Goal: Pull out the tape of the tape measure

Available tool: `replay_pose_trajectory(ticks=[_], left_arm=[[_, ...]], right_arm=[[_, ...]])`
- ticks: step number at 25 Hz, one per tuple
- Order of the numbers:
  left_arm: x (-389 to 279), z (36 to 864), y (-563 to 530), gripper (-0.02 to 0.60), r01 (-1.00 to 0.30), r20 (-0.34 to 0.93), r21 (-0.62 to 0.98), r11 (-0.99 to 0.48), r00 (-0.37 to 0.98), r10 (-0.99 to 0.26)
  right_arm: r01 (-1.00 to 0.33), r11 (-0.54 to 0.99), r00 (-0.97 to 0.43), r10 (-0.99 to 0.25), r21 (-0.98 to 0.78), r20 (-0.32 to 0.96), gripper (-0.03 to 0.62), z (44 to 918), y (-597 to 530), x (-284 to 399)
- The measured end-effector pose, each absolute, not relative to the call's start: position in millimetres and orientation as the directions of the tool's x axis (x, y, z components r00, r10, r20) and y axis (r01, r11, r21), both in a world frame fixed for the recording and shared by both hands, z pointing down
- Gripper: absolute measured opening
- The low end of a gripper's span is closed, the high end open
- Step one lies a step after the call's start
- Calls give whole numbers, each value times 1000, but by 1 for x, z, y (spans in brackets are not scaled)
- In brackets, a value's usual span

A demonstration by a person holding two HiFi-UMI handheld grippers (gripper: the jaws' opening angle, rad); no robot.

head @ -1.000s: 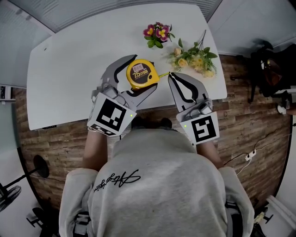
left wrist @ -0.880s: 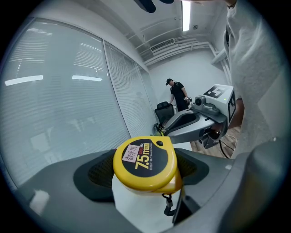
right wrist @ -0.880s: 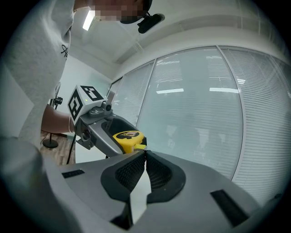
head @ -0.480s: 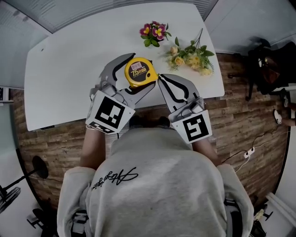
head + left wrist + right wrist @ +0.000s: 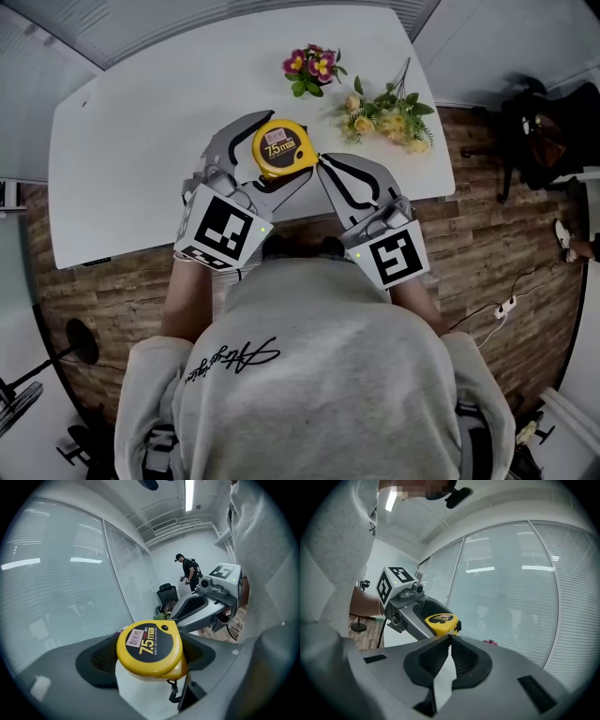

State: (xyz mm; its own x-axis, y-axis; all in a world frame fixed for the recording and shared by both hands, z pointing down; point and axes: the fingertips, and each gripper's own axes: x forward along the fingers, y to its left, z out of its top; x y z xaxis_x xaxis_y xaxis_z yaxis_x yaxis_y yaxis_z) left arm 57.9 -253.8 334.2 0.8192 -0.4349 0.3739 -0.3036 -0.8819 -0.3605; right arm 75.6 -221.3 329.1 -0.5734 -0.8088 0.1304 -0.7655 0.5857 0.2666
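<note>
The left gripper point(image 5: 286, 143) is clamping the tape measure point(image 5: 149, 646). The right gripper point(image 5: 322, 162) is pinching the tape hook point(image 5: 449, 636), its 2 jaws together.

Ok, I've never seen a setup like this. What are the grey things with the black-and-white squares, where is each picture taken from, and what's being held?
There is no robot here. A person holds a two-jaw tool in each hand, and the marker cubes are part of those tools. The head view comes from a camera on the person's head, looking down. The two gripper views come from cameras riding on each tool, looking along its jaws. The left claw is closed on a yellow tape measure. The right claw is shut at the case's mouth, apparently pinching the tape end. Below is a white table with pink flowers and yellow flowers.
</note>
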Motion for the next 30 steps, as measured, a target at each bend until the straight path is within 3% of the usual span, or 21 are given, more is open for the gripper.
replay_pose_trajectory(ticks=[22, 26, 30], left_arm=[[74, 344, -250, 383, -236, 369, -329, -914, 859, -355], [73, 351, -250, 383, -238, 393, -328, -914, 846, -361], [78, 355, -251, 382, -227, 384, -328, -917, 855, -349]], right_arm=[[-735, 629, -588, -778, 255, 222, 34, 344, -217, 82], [-753, 624, -595, -781, 208, 189, 74, 339, -215, 84], [-774, 610, -589, -792, 169, 163, 74, 336, -215, 87]])
